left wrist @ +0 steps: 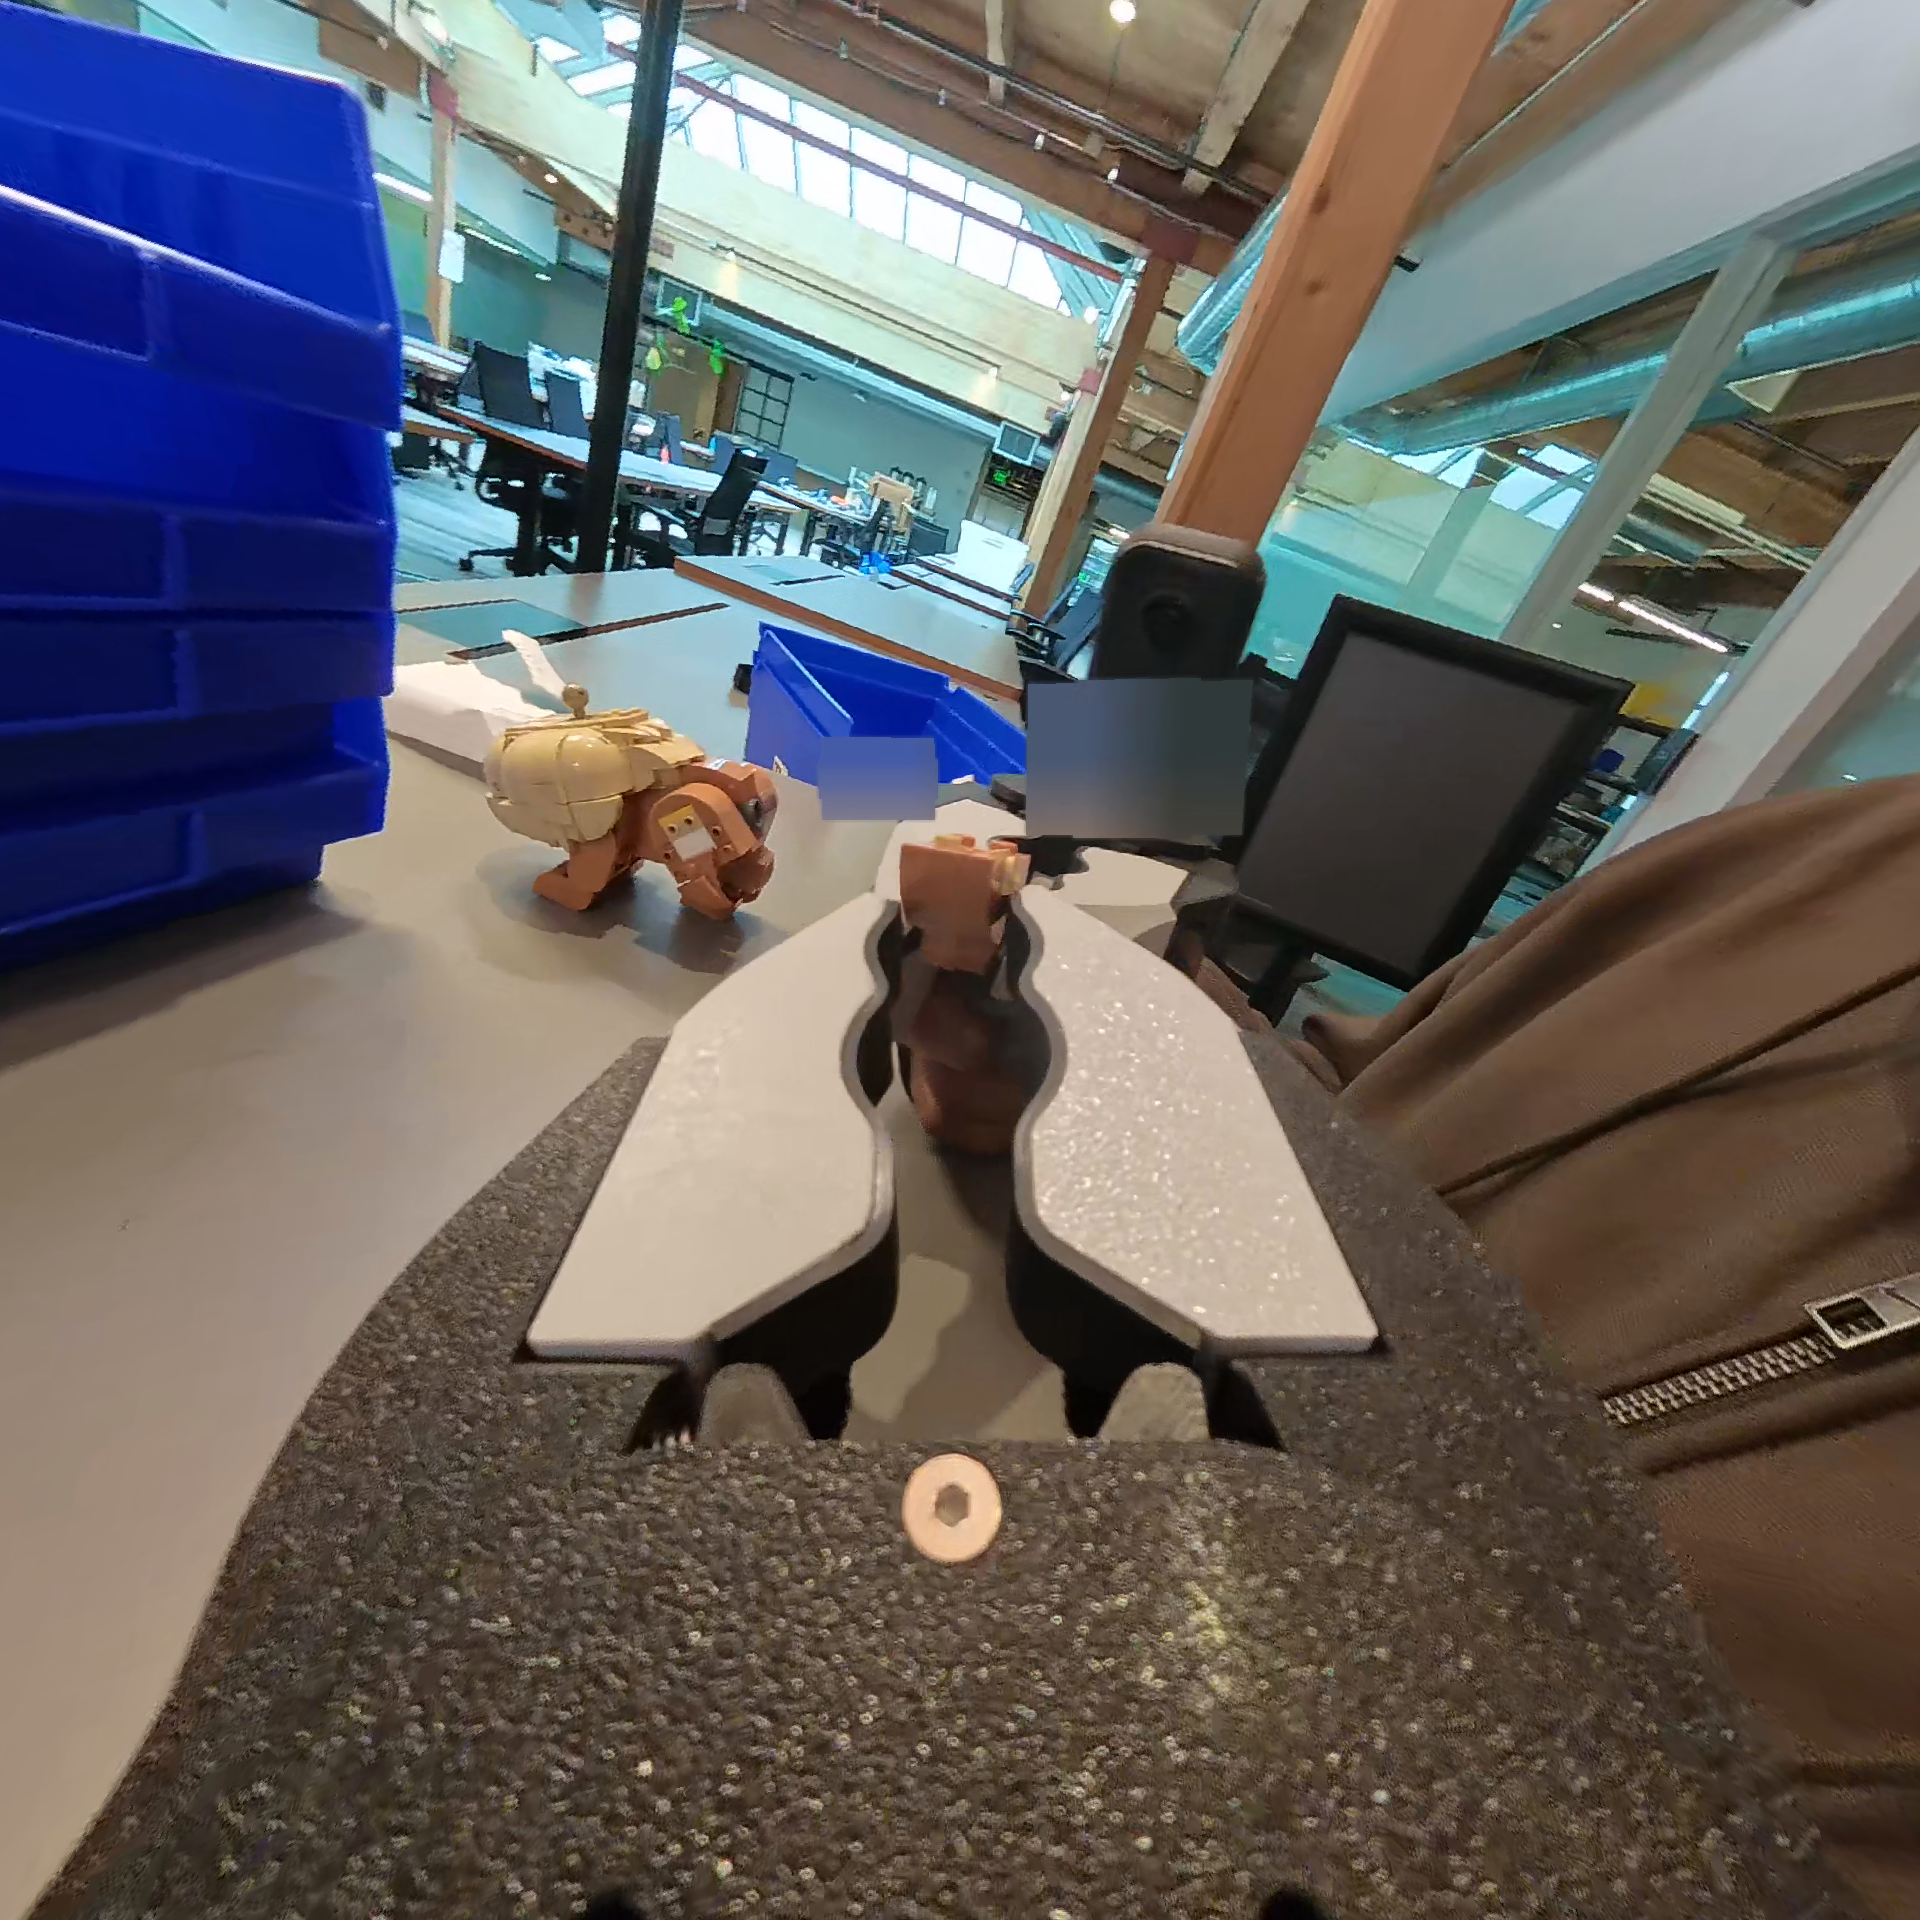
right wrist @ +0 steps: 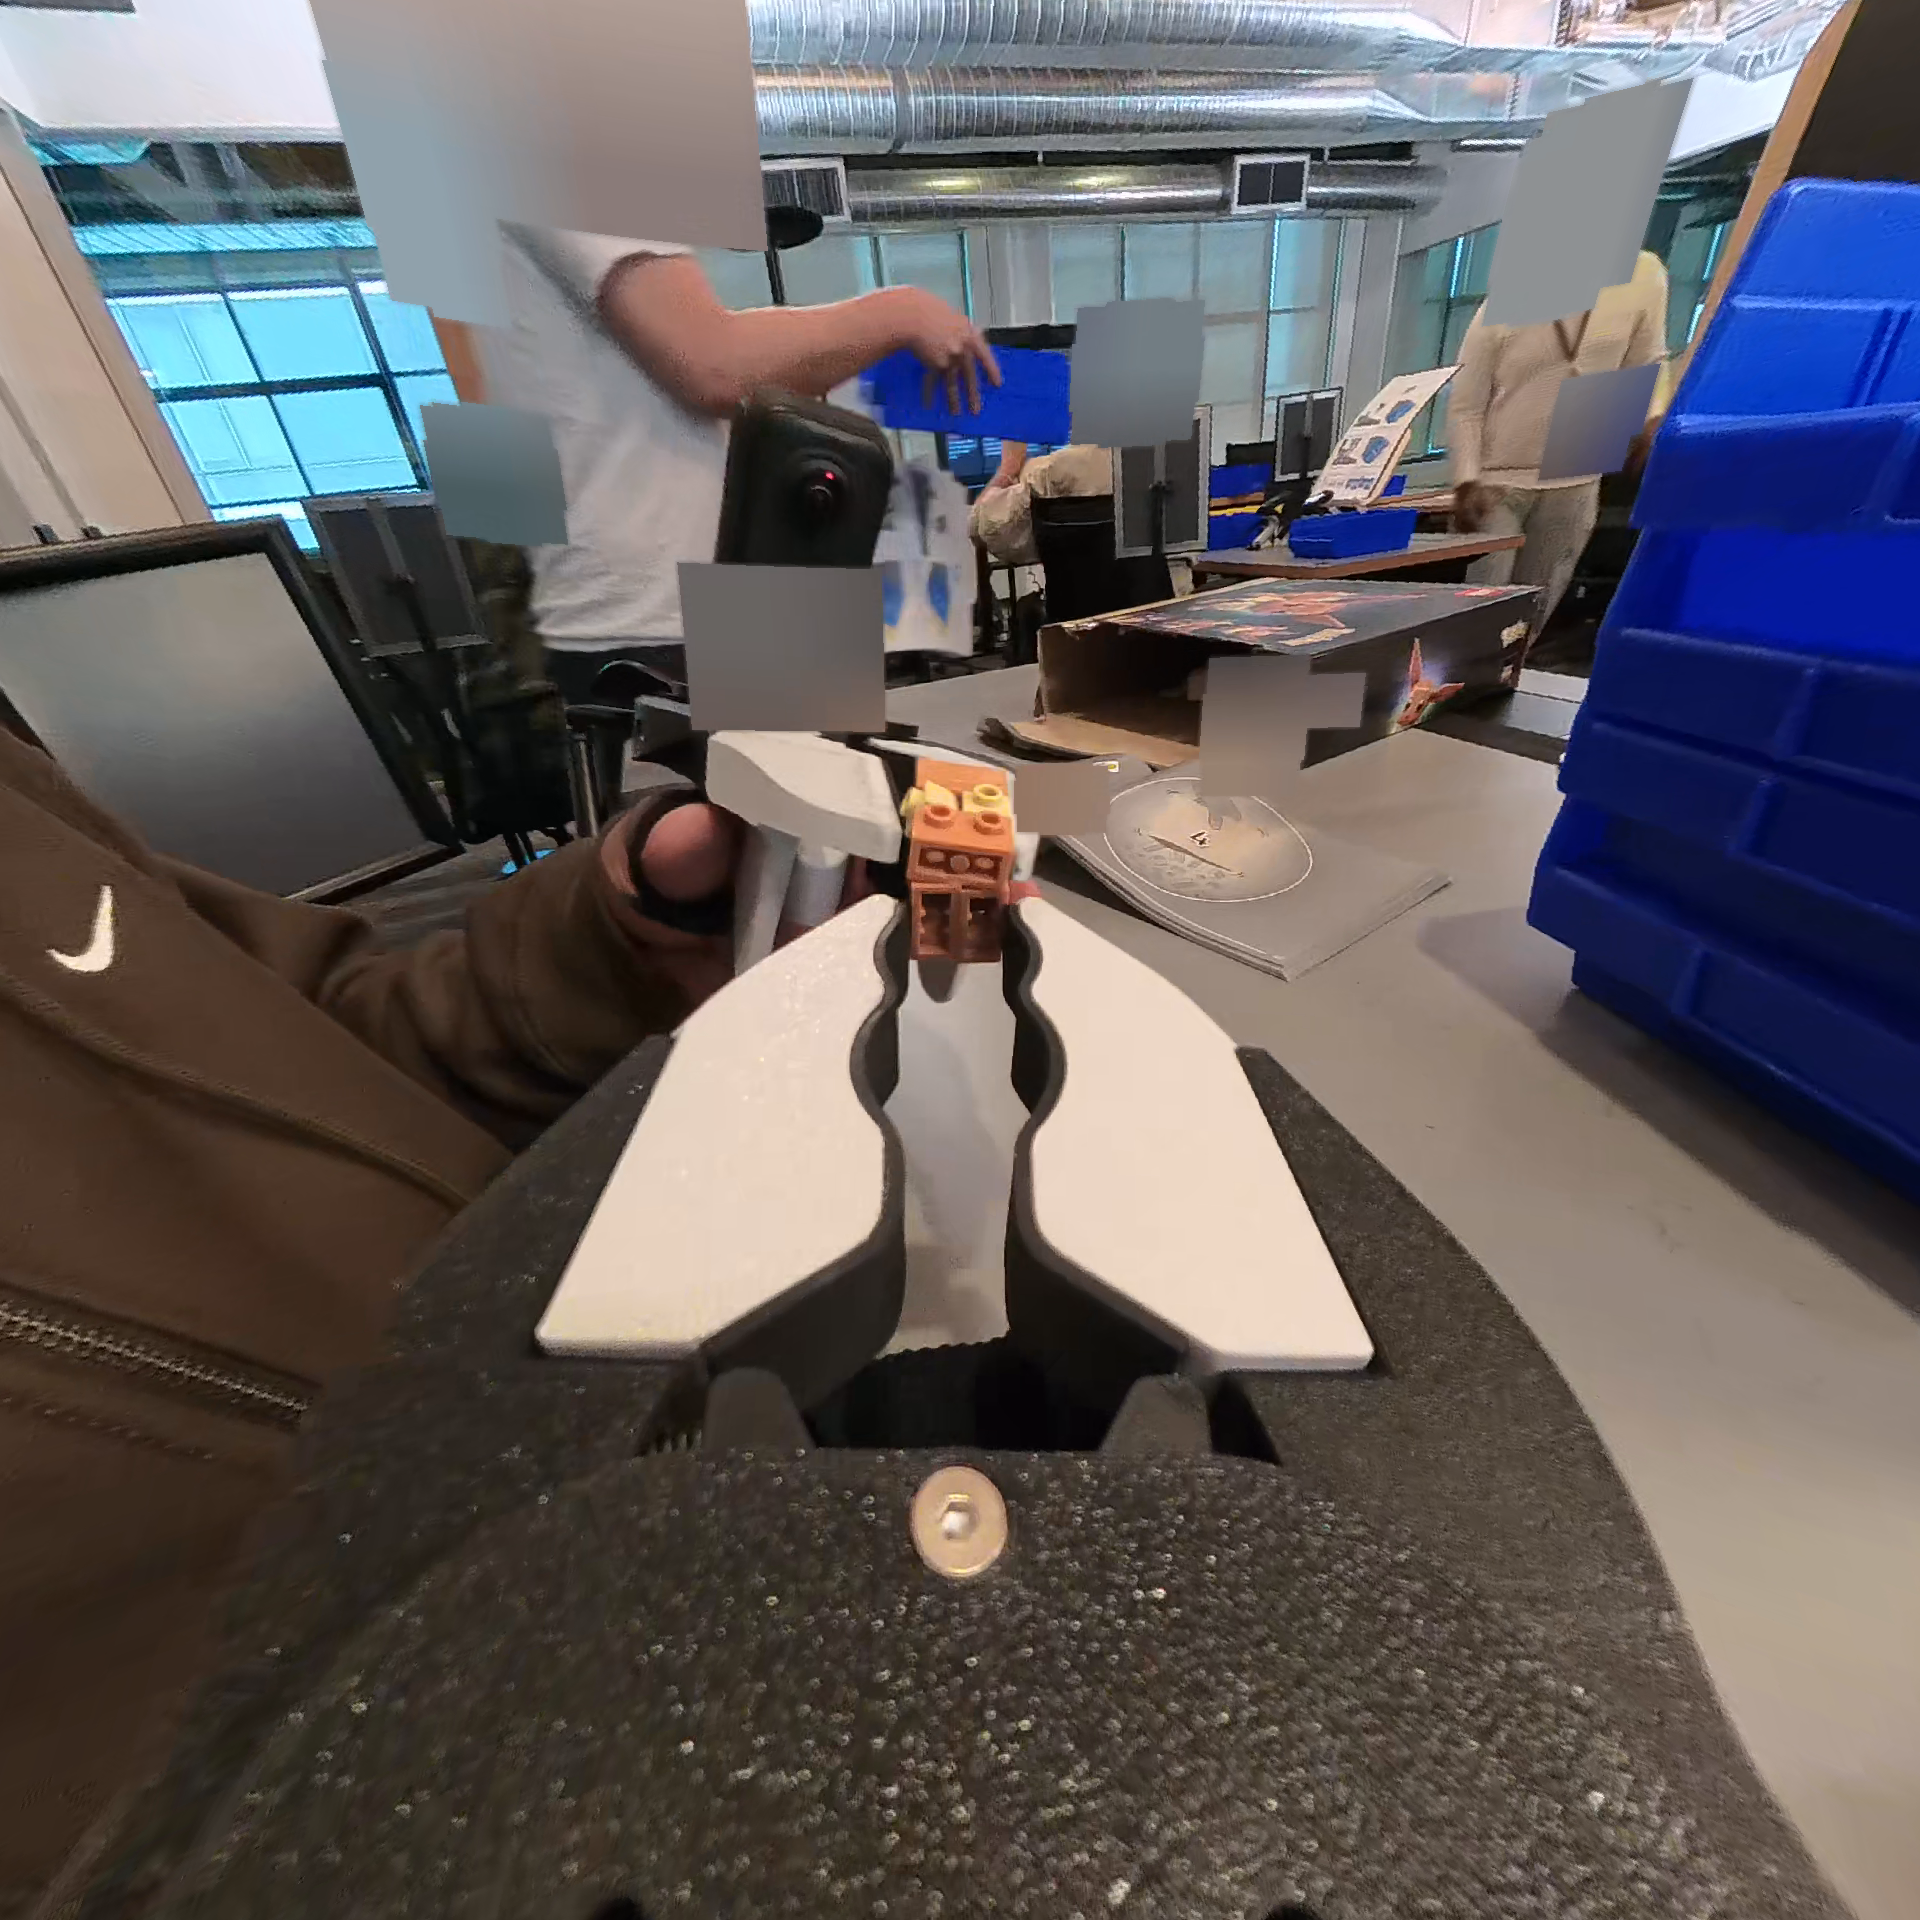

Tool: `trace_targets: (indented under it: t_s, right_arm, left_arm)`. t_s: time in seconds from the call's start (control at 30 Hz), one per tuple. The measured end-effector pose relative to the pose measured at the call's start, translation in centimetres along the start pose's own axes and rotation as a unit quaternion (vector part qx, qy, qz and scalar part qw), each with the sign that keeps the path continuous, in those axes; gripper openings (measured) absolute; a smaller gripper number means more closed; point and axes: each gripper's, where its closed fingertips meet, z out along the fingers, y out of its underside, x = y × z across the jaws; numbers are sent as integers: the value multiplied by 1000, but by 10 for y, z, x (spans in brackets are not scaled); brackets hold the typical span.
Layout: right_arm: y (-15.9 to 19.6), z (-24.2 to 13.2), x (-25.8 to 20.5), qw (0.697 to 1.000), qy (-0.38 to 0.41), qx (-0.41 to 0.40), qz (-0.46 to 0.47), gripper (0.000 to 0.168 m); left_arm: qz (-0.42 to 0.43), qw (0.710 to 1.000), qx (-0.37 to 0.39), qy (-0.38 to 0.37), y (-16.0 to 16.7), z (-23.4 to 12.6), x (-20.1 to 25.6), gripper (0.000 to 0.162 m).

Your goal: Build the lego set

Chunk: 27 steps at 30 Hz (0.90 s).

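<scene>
Textured black housing fronted each view. Both grippers' grey, wavy-edged fingers [left wrist: 1091, 1029] were nearly closed, pinching one studded brown brick assembly [right wrist: 958, 868] at the tips, above the desk [left wrist: 260, 1091].

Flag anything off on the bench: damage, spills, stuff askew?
One thing: the cardboard set box lies on its side at the far end of the table, its open end ragged with a torn flap beside it. The booklet lies flat, the lego animal stands upright. No spills.

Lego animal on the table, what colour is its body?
Cream body, reddish-brown legs and head; clearest in the left wrist view.
</scene>
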Motion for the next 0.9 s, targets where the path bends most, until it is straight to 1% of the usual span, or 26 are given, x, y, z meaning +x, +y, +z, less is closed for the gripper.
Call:
trace_targets:
  t_s: [0.13, 0.27, 0.4, 0.57, 0.8, 0.9]
  right_arm:
    - [0, 0, -4, 1000, -18, 2, 13, 16]
    - [-4, 0, -8, 1000, -27, 11, 5, 17]
    - [-16, -6, -12, 998, -39, 46, 2, 24]
    - [-24, -9, -18, 996, -52, 68, -9, 27]
    - [-21, -7, -16, 997, -43, 59, -16, 26]
    - [-22, -8, -17, 997, -47, 63, -19, 19]
  left_arm:
    - [14, 1000, 2, 7, -1, 0, 4, 17]
    - [65, 998, 6, 5, -5, -2, 9, 17]
    - [110, 993, 27, -11, -14, -8, 10, 16]
    - [145, 989, 10, -13, -10, -6, 14, 16]
    - [154, 988, 1, -1, -6, -5, 18, 16]
    - [156, 988, -8, 1, -3, -4, 19, 17]
